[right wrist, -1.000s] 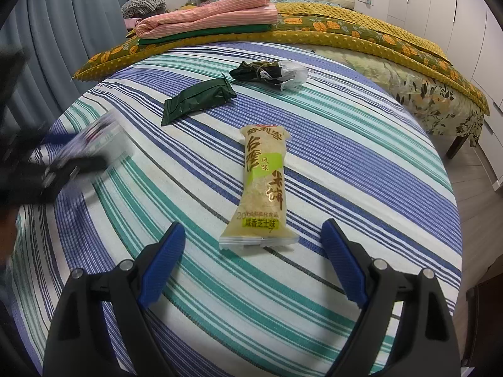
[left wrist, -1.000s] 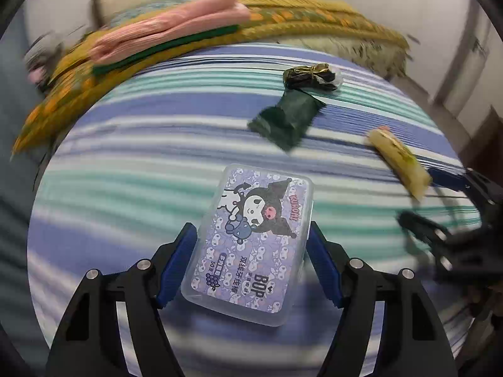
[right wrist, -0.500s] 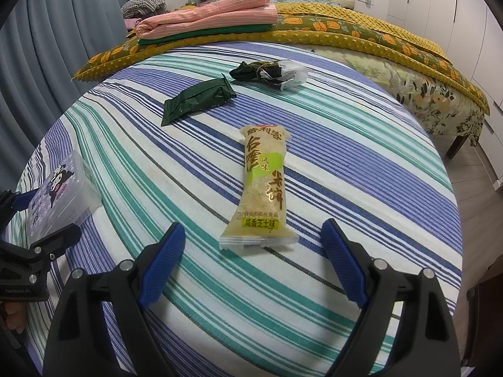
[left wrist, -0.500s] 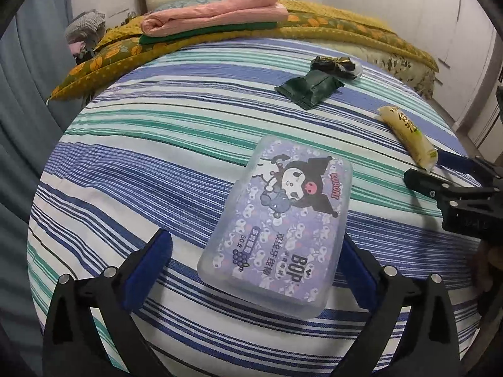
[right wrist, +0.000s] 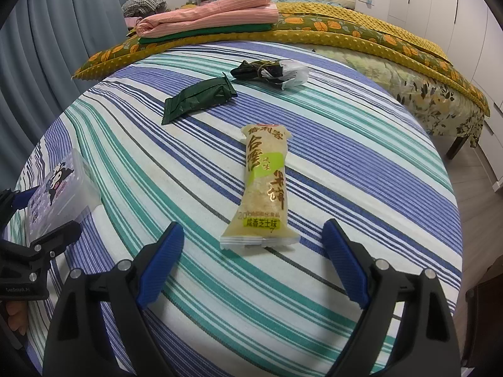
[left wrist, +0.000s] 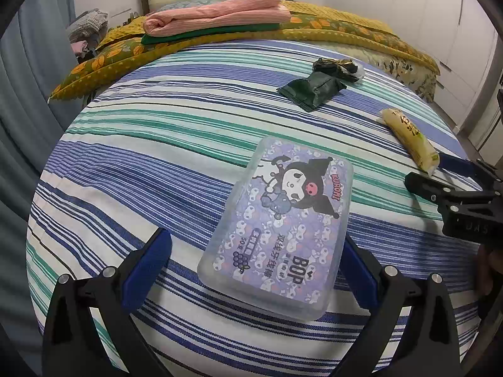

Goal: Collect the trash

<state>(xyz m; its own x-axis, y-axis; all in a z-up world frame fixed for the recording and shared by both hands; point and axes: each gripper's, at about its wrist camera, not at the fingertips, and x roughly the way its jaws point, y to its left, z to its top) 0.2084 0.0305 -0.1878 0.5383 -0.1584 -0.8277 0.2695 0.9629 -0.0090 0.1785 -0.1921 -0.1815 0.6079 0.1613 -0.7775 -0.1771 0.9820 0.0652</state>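
At the bottom of the left wrist view, the left gripper (left wrist: 253, 267) is seen with its blue pads spread wide on either side of the purple cartoon-printed plastic box (left wrist: 278, 224), which lies flat on the striped bedspread (left wrist: 151, 144); the right pad looks to be touching or very nearly touching the box's edge, though contact cannot be confirmed, and the left pad is clearly apart from it. Nothing is being pinched. At the bottom of the right wrist view, the right gripper (right wrist: 253, 264) is likewise held wide apart, with the near end of the yellow snack wrapper (right wrist: 264, 188) lying just ahead of and between the fingers, untouched.

Further out, toward the upper middle of the right wrist view, a dark green wrapper (right wrist: 198, 99) is seen lying flat, and just beyond it a crumpled dark wrapper with clear plastic (right wrist: 273, 70). Folded pink and green cloths (right wrist: 207, 20) are stacked on a yellow quilt (right wrist: 361, 39) at the top of the frame.

The collecting is judged to be barely begun: all three wrappers are lying loose on the bedspread, none is held, and no bin is visible. If the box is meant as the container, it appears closed, and nothing has been placed in it as far as can be seen.
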